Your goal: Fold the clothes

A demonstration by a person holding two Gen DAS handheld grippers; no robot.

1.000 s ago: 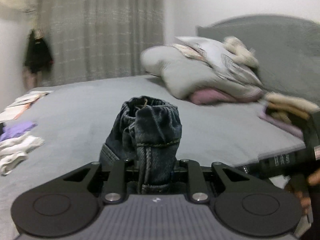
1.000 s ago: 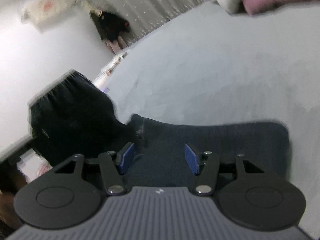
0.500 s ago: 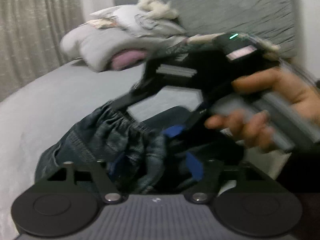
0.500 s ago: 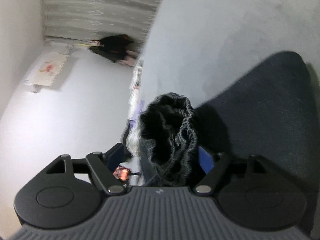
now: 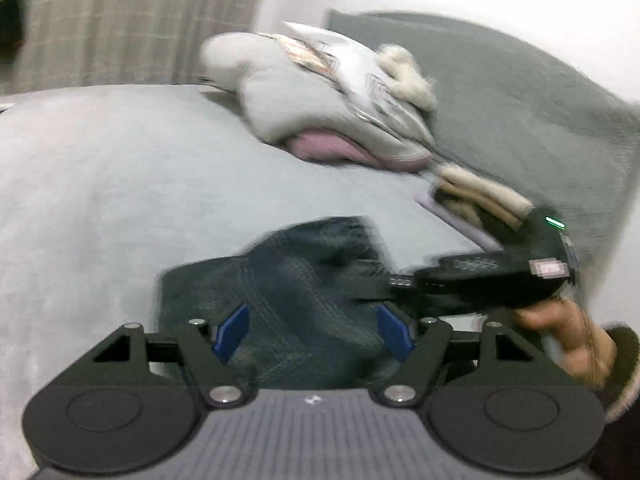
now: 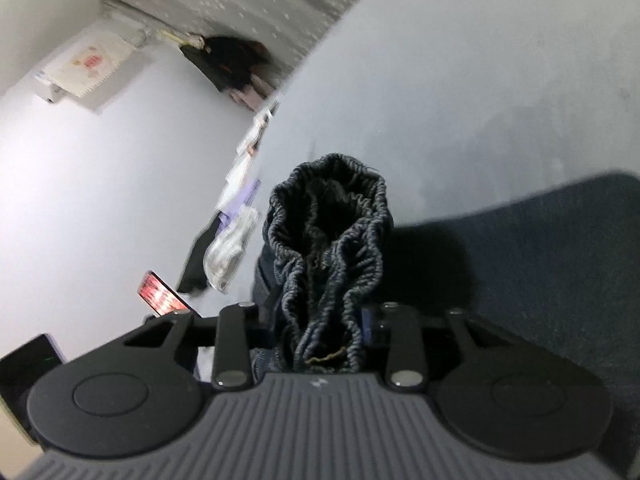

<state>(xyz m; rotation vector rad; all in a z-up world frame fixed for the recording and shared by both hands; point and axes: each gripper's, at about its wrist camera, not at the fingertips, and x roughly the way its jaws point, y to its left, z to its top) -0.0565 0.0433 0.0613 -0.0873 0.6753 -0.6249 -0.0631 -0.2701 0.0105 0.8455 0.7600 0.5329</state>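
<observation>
A dark blue denim garment (image 5: 288, 280) lies bunched on the grey bed (image 5: 120, 180). My left gripper (image 5: 314, 332) is open just in front of it; its blue pads (image 5: 232, 332) stand apart from the cloth. From the right, a hand (image 5: 568, 340) brings in the black body of my right gripper (image 5: 492, 280), which reaches into the denim. In the right wrist view the right gripper (image 6: 320, 328) is closing, its jaws pressed on the gathered elastic waistband (image 6: 328, 232), which stands upright. More dark blue cloth (image 6: 540, 272) lies flat to the right.
Grey pillows and bedding (image 5: 320, 100) are heaped against the grey headboard (image 5: 520, 100), with folded beige cloths (image 5: 480, 196) beside them. White and purple clothes (image 6: 232, 240) lie at the bed's far edge. A phone with a red screen (image 6: 162, 294) sits at the lower left.
My left gripper let go of the denim and opened, then pulled back and swung. The right gripper took the gathered waistband between its jaws and closed on it.
</observation>
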